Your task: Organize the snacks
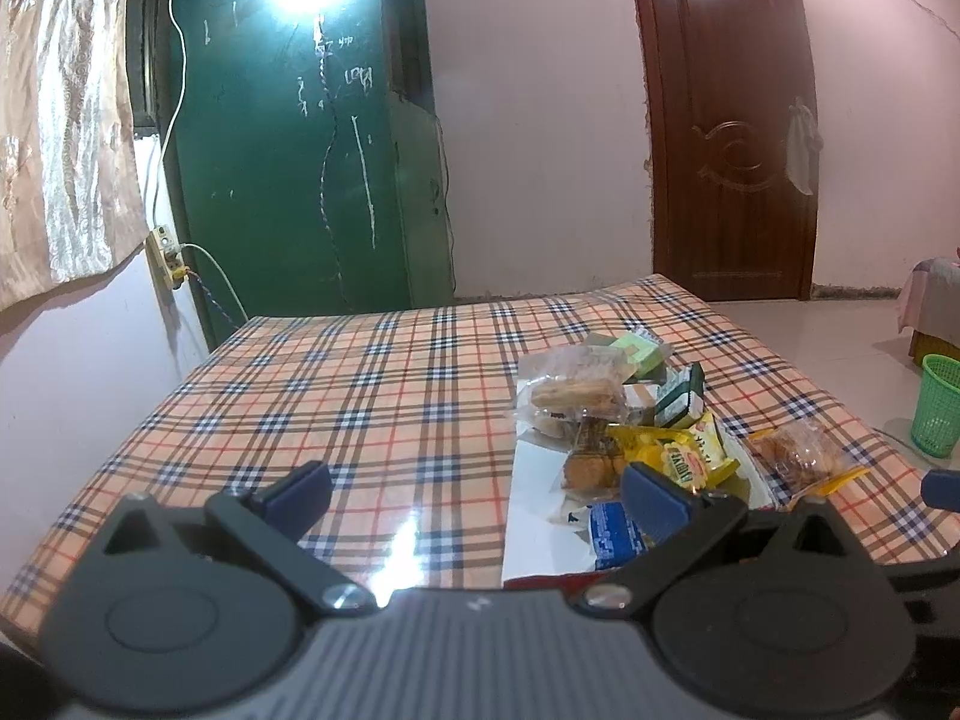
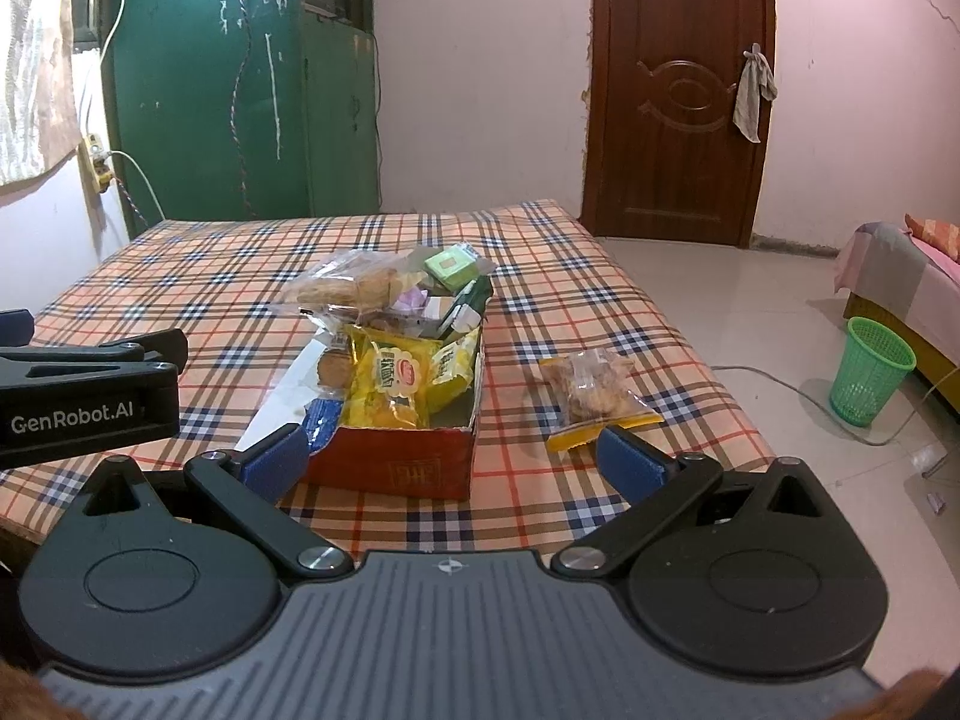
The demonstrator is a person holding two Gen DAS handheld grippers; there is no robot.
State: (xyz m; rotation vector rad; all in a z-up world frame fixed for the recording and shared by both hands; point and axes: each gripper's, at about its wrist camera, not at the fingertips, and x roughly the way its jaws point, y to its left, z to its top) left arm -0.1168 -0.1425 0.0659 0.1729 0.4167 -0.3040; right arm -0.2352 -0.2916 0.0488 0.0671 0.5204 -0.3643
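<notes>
**My table: surface and load**

Plaid-covered table (image 2: 540, 276), centre frame. I count two things on it: red snack box (image 2: 396, 468), mid-frame, packed full; clear cookie bag (image 2: 594, 387), just right of the box, apart.

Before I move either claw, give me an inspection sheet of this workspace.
Surface: plaid-covered table, mostly bare.
Job's things: red box heaped with snack packets, yellow packet near the front; one clear cookie bag lies loose on the cloth, right of the box.
Clutter: nothing seen.
Grippers: left claw and right claw both open, empty.
Cables: white cord at wall socket; a cable on the floor.
Surroundings: green cabinet, brown door, green bin.
</notes>
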